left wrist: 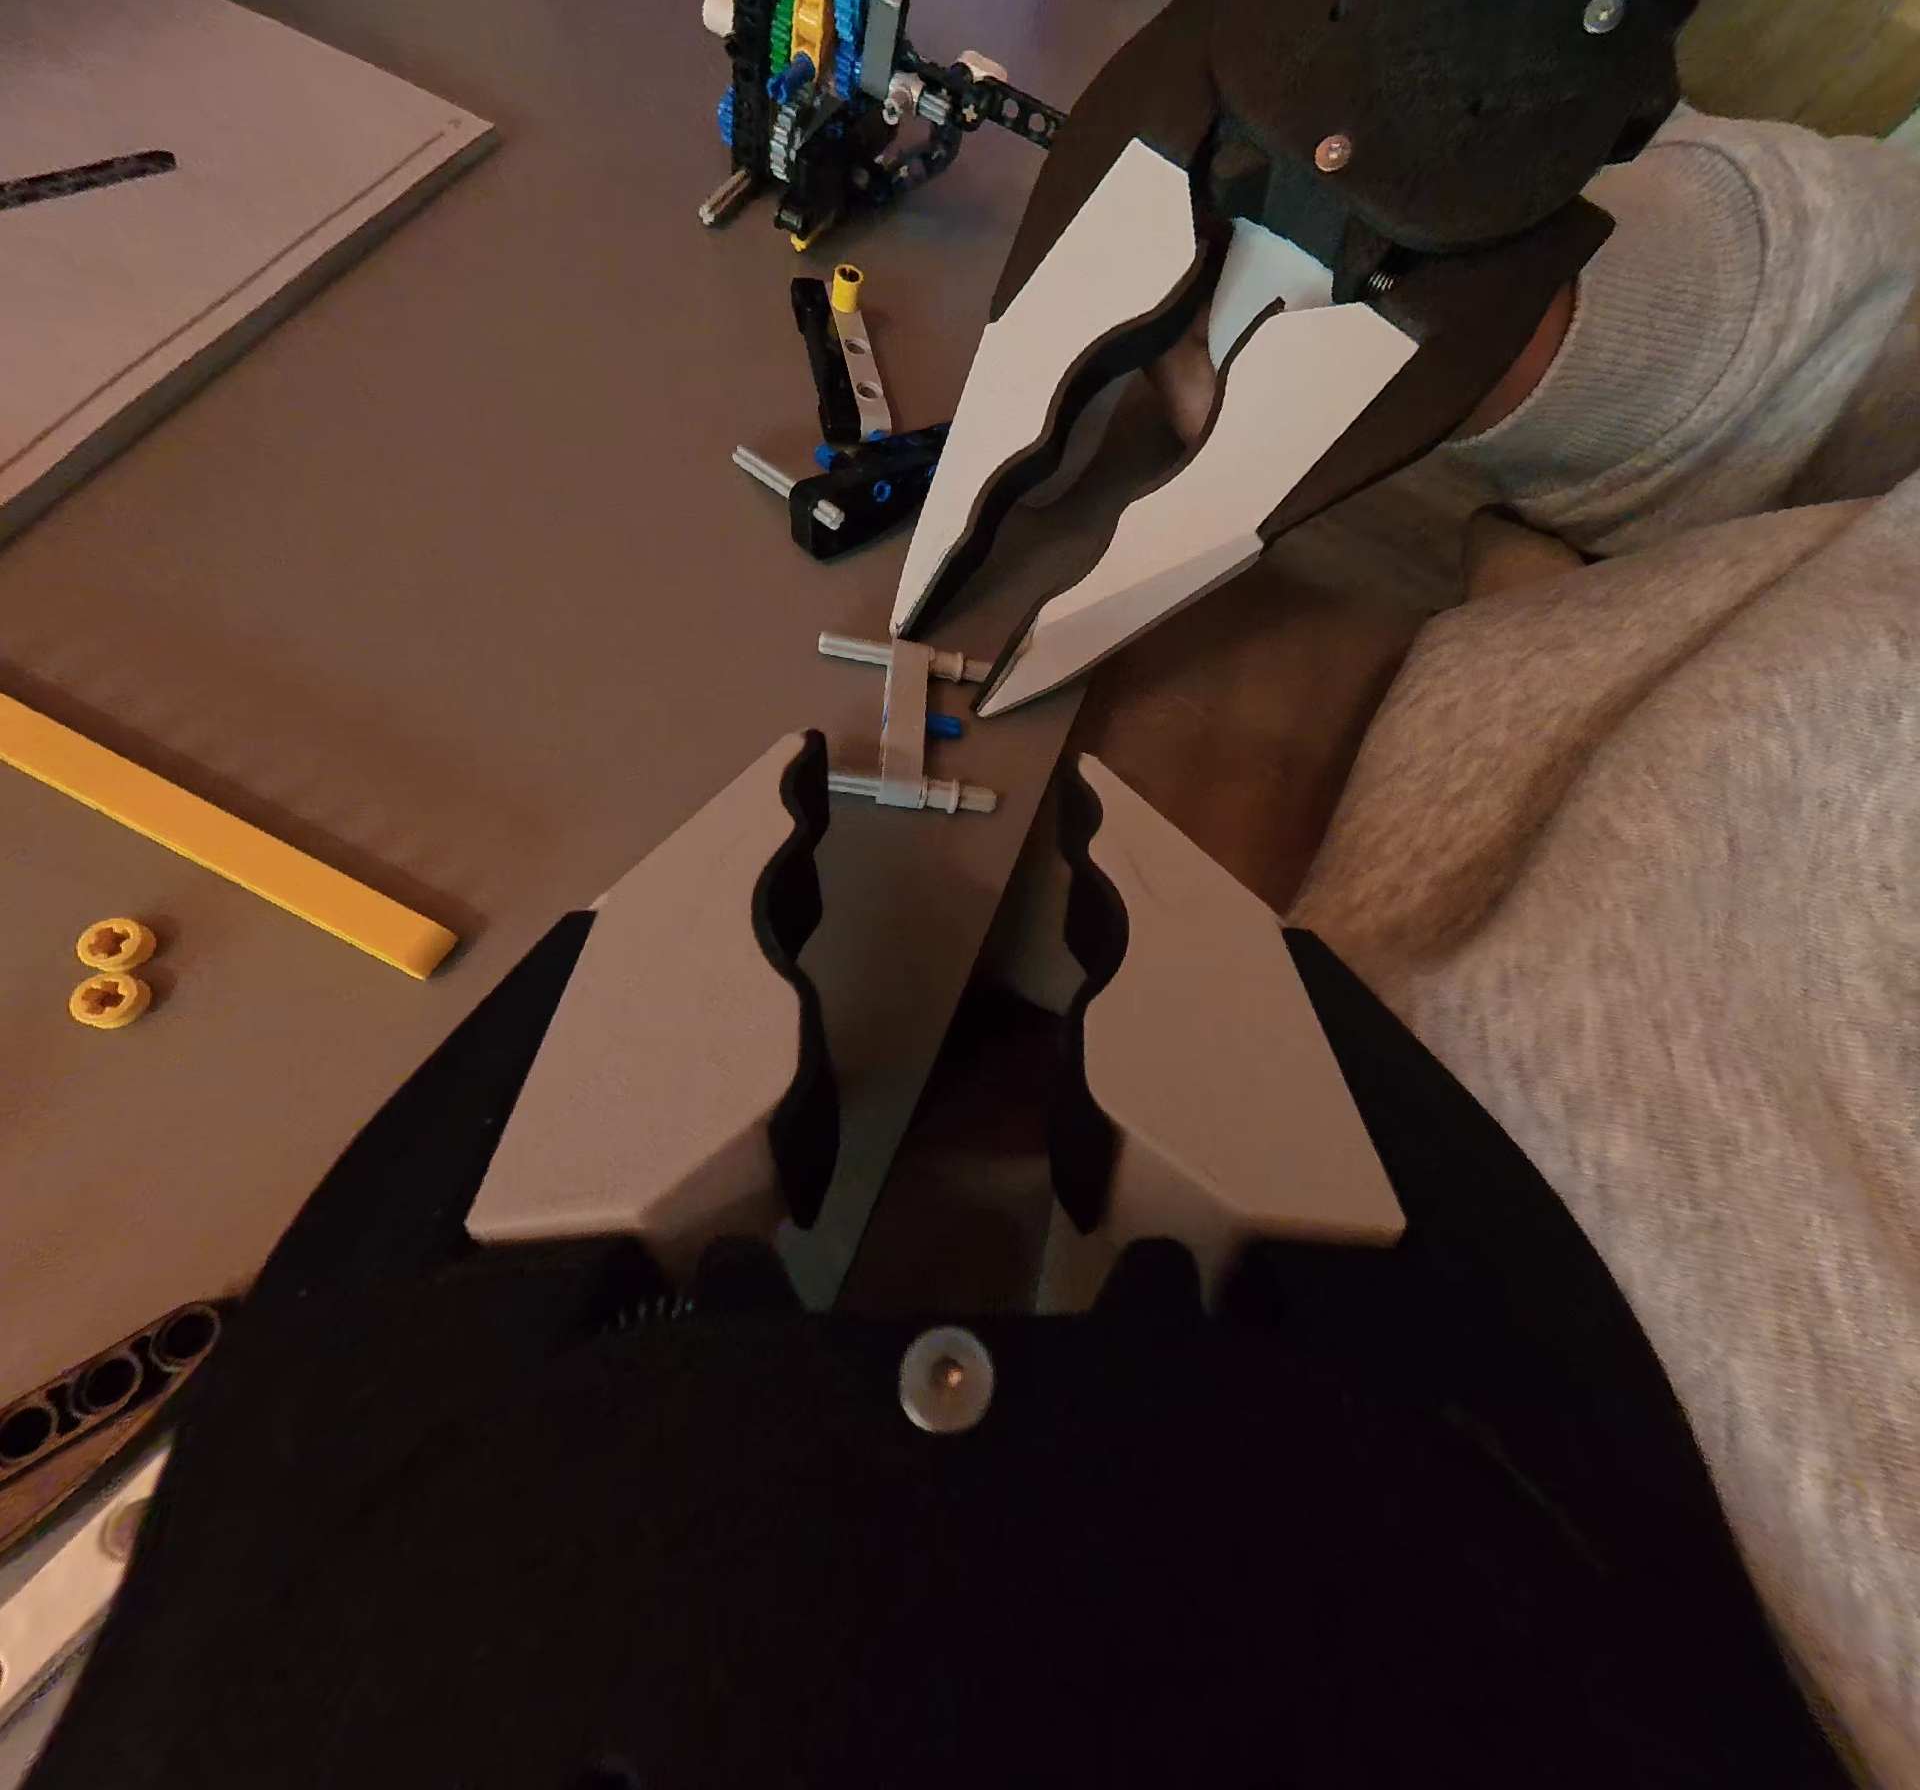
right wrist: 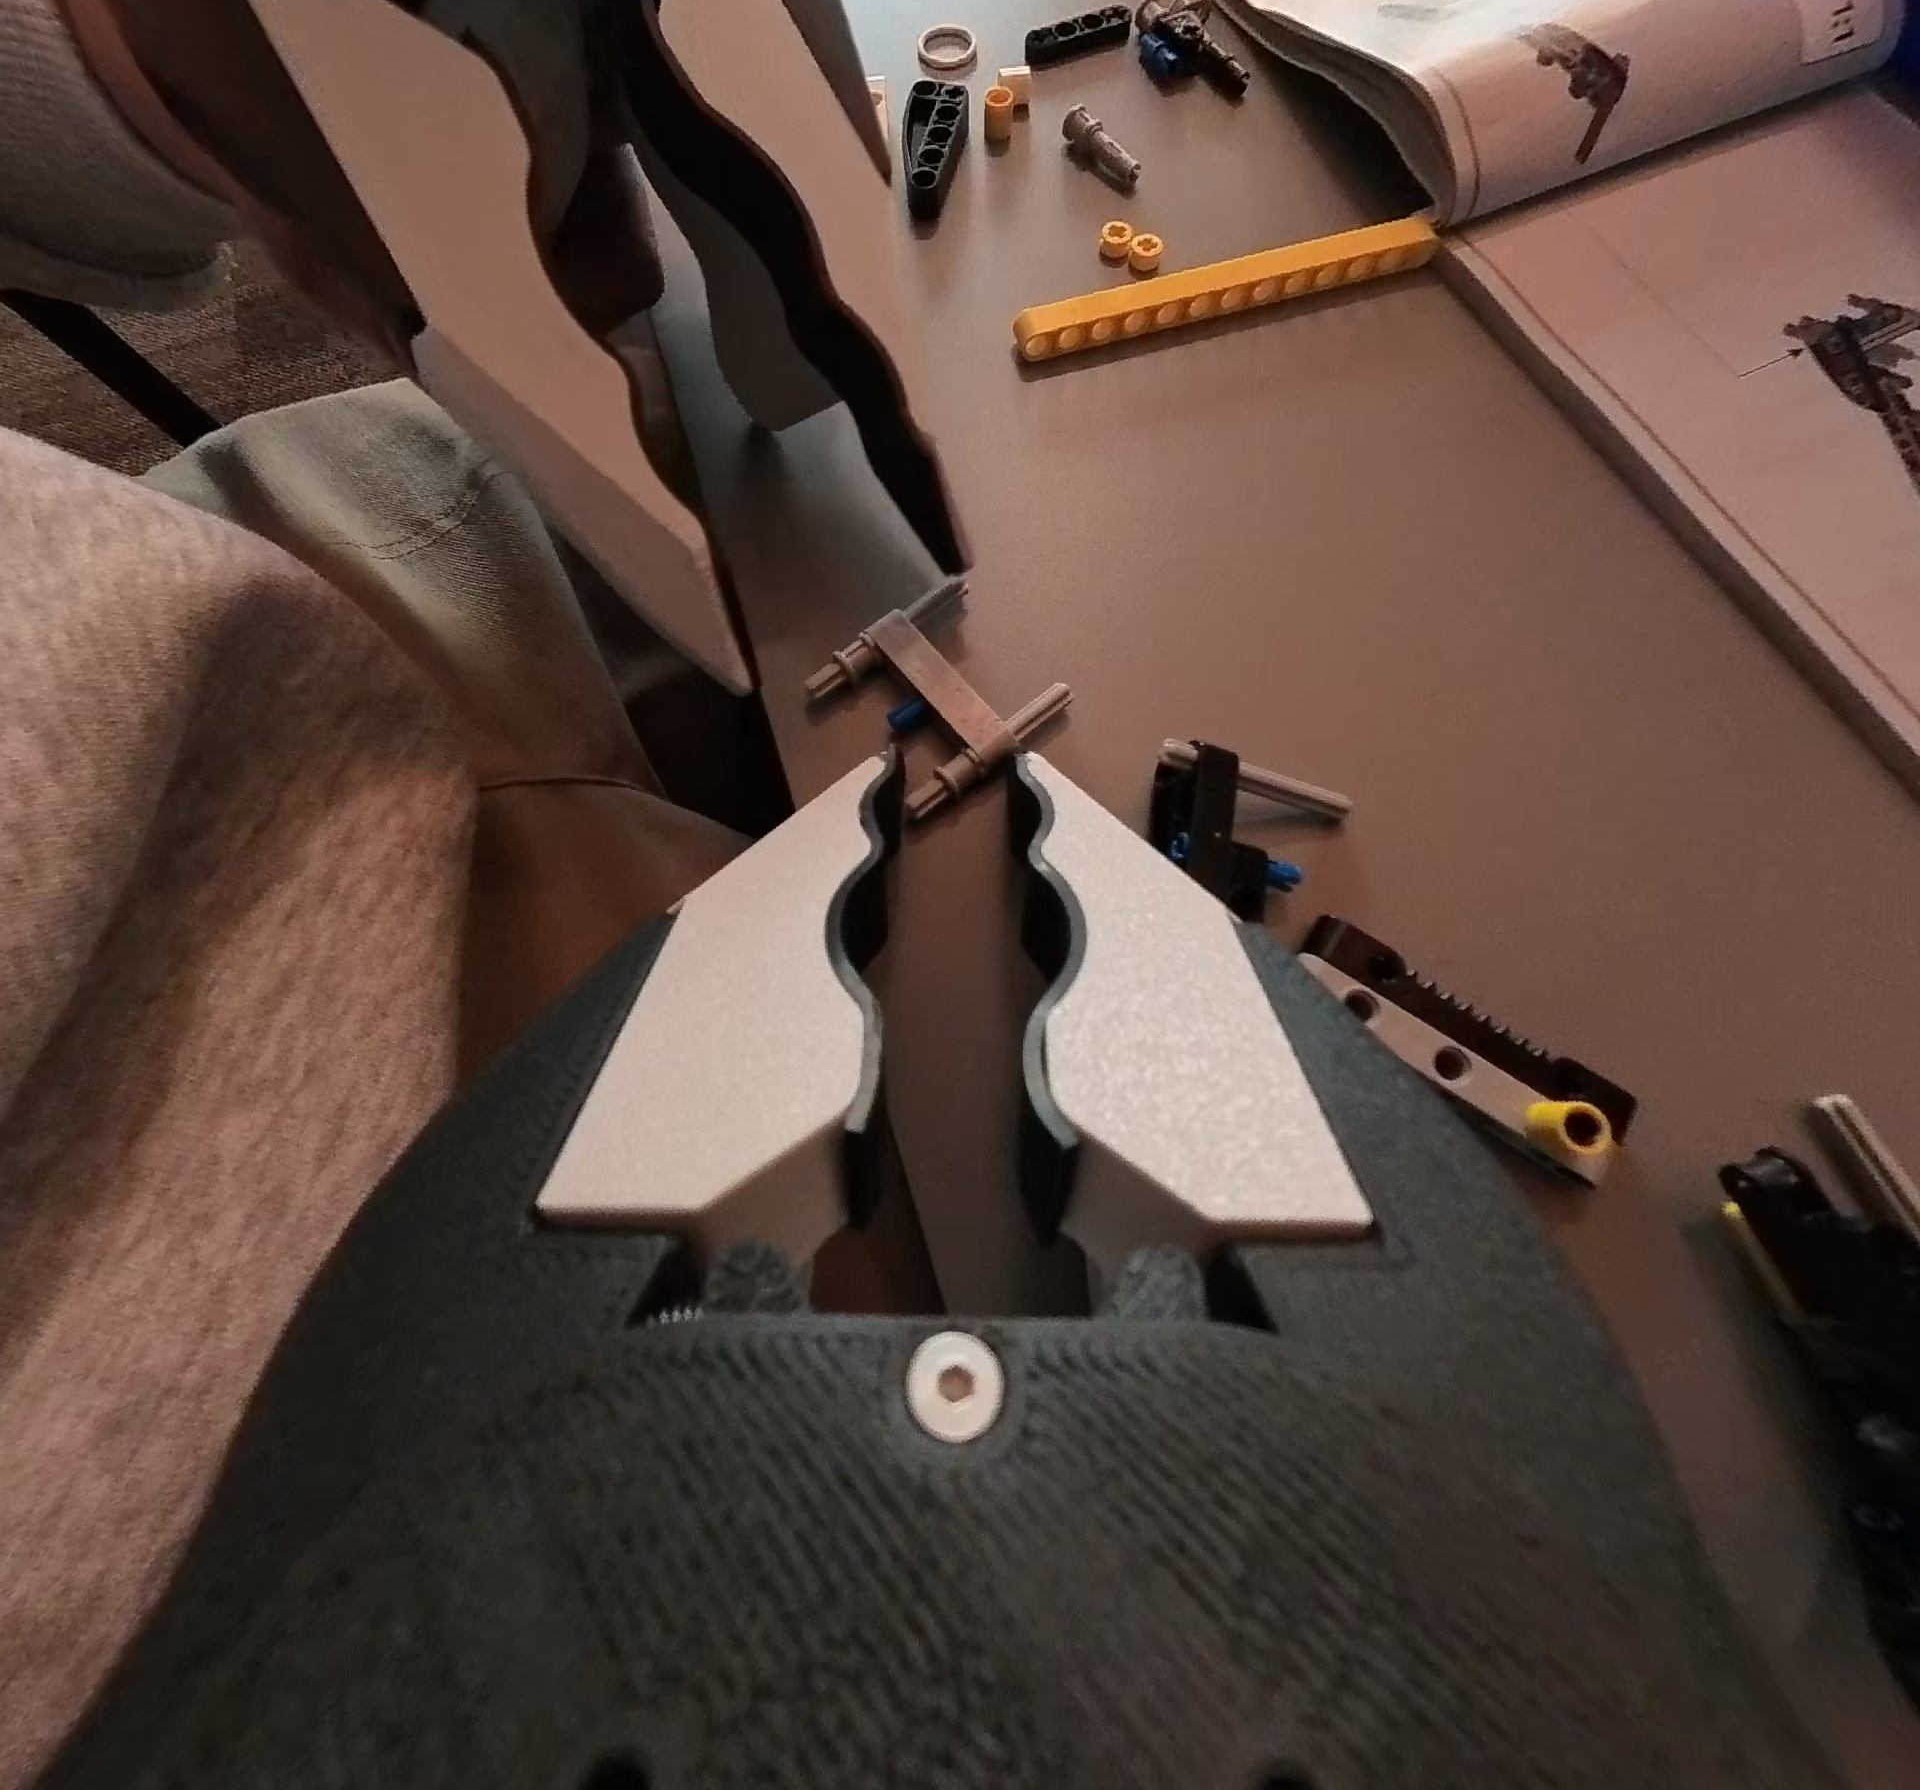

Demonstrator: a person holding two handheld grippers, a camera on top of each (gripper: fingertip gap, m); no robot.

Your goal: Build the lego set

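A small grey lego beam (left wrist: 906, 712) with two grey axle pins and a blue pin lies on the brown table near its front edge; it also shows in the right wrist view (right wrist: 940, 686). My left gripper (left wrist: 945, 758) is open, its tips on either side of the nearer pin. My right gripper (left wrist: 940, 668) comes in from the upper right, slightly open, its tips straddling the farther pin. In the right wrist view the right gripper (right wrist: 956, 764) is open around one pin and the left gripper (right wrist: 854, 623) faces it. Neither gripper clearly clamps the piece.
A part-built model (left wrist: 821, 57) stands at the back, with loose sub-assemblies (left wrist: 862, 369) (left wrist: 862, 493) in front of it. A long yellow beam (right wrist: 1226, 296), two yellow bushes (right wrist: 1130, 244) and small parts (right wrist: 935, 140) lie by the open instruction booklet (right wrist: 1507, 47). A person's grey sleeve (left wrist: 1610, 909) is beside the table edge.
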